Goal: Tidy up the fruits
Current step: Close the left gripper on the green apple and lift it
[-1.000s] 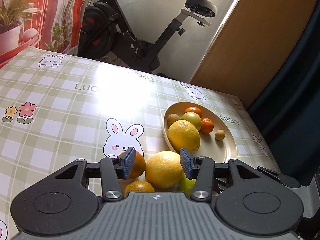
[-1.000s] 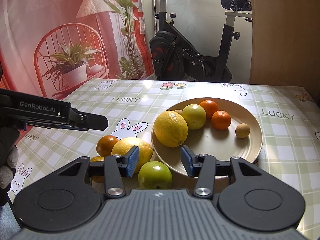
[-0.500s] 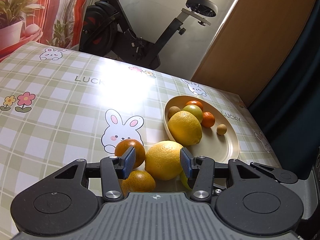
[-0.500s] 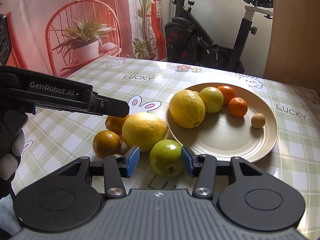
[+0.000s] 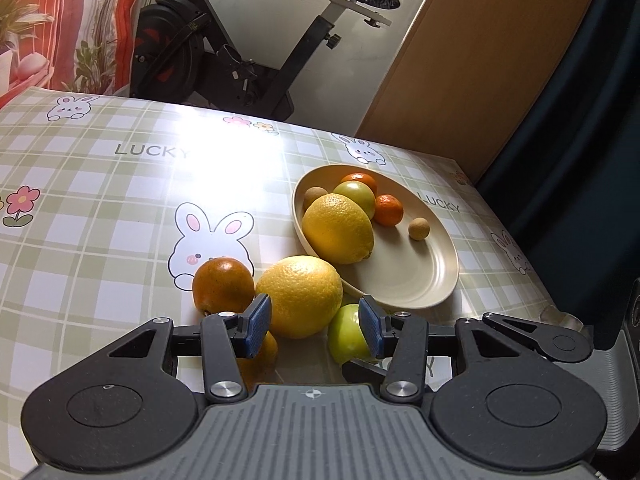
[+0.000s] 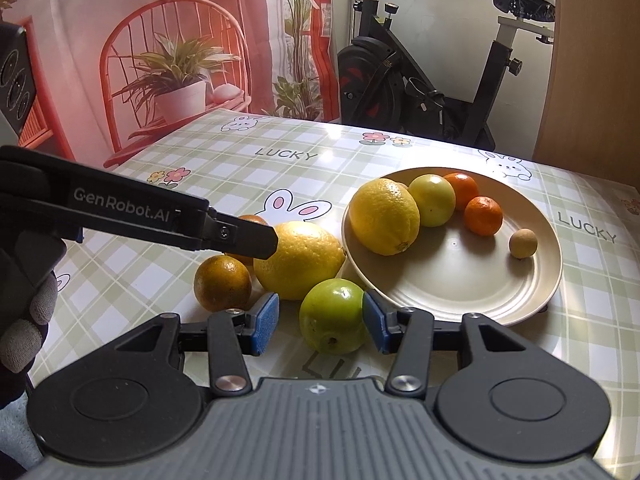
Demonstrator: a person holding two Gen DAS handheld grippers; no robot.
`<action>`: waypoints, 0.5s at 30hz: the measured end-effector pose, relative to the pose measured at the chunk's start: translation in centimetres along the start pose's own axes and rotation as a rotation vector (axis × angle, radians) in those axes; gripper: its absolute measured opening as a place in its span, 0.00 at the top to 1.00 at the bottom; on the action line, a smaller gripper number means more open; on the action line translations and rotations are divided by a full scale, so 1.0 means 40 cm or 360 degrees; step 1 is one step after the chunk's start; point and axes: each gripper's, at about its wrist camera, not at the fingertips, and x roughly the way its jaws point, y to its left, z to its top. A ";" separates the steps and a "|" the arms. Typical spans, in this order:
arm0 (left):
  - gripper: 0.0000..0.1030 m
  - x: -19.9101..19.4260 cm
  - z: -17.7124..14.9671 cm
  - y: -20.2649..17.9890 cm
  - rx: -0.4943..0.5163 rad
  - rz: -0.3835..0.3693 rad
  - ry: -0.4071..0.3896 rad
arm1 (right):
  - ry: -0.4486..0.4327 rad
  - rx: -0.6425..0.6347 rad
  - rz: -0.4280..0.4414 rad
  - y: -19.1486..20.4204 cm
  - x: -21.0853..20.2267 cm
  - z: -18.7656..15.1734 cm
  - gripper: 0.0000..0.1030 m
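R gripper (image 6: 321, 322): jaws wide, green apple (image 6: 334, 314) sits right betw the pads, dead 12 o'clock, nearer this arm. L gripper (image 5: 313, 322): also wide, nothing held, big lemon (image 5: 300, 296) at 12, just past the tips. Plate (image 6: 532, 280) lies at approx 2 o'clock from R; apple just beside its rim.

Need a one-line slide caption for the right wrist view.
Open right gripper straddles a green apple beside the fruit plate.
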 end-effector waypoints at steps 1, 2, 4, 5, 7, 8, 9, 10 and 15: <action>0.51 0.001 -0.002 -0.003 0.0009 -0.0015 0.0007 | 0.0002 -0.0004 0.0007 0.003 -0.002 -0.003 0.51; 0.51 0.001 -0.004 -0.006 0.0015 -0.0026 0.0012 | 0.0003 -0.0009 0.0014 0.005 -0.004 -0.006 0.51; 0.51 0.005 -0.008 -0.010 0.0021 -0.0053 0.0033 | 0.0000 -0.0015 0.0033 0.009 -0.007 -0.009 0.51; 0.52 0.007 -0.010 -0.010 0.0022 -0.0068 0.0047 | 0.0000 -0.0018 0.0037 0.010 -0.007 -0.008 0.51; 0.52 0.014 -0.014 -0.014 0.0023 -0.0097 0.0070 | -0.0003 -0.0016 0.0038 0.009 -0.007 -0.008 0.51; 0.52 0.017 -0.014 -0.015 0.0023 -0.0108 0.0081 | -0.0005 -0.0010 0.0040 0.008 -0.007 -0.009 0.51; 0.52 0.024 -0.017 -0.018 0.0025 -0.0119 0.0099 | -0.0006 -0.0007 0.0041 0.008 -0.008 -0.010 0.51; 0.52 0.030 -0.018 -0.019 0.0027 -0.0124 0.0116 | -0.0006 -0.0008 0.0042 0.007 -0.007 -0.009 0.51; 0.64 0.065 -0.024 -0.029 0.0037 -0.0112 0.0178 | -0.0006 -0.0011 0.0043 0.007 -0.008 -0.009 0.51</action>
